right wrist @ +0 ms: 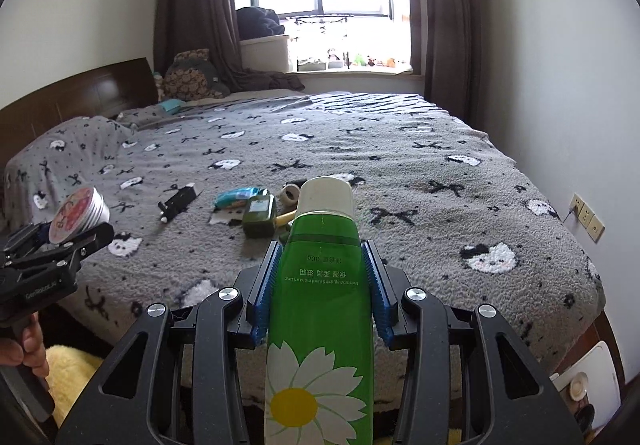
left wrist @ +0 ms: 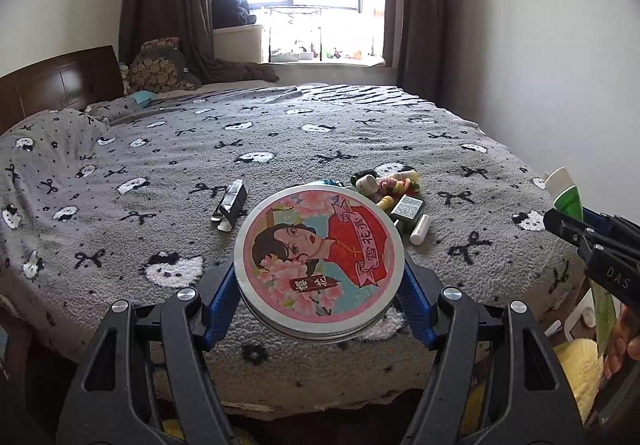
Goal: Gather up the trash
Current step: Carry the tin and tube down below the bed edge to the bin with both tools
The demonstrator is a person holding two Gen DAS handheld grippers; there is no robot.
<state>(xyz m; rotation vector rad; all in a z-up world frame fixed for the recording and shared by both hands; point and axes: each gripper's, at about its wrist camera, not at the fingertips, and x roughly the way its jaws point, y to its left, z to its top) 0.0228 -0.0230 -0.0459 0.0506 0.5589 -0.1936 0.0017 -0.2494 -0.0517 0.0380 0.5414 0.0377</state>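
Note:
My left gripper [left wrist: 320, 297] is shut on a round metal tin [left wrist: 319, 263] with a pink printed lid, held above the near edge of the bed. That tin [right wrist: 78, 215] shows at the left of the right wrist view. My right gripper [right wrist: 320, 285] is shut on a green tube [right wrist: 320, 317] with a white cap and a daisy print; its tip [left wrist: 566, 191] shows at the right edge of the left wrist view. A heap of small items [left wrist: 394, 197] lies on the grey blanket ahead: a dark green box [right wrist: 259, 215], a blue packet [right wrist: 240, 197], a black clip-like piece [right wrist: 178, 203].
The bed [right wrist: 400, 173] with its grey patterned blanket fills the room up to a window with dark curtains. A wooden headboard [left wrist: 60, 81] and cushions stand at the left. Wall sockets [right wrist: 586, 215] and a white tray [right wrist: 592, 377] are at the right. Something yellow and fluffy [right wrist: 76, 369] lies on the floor.

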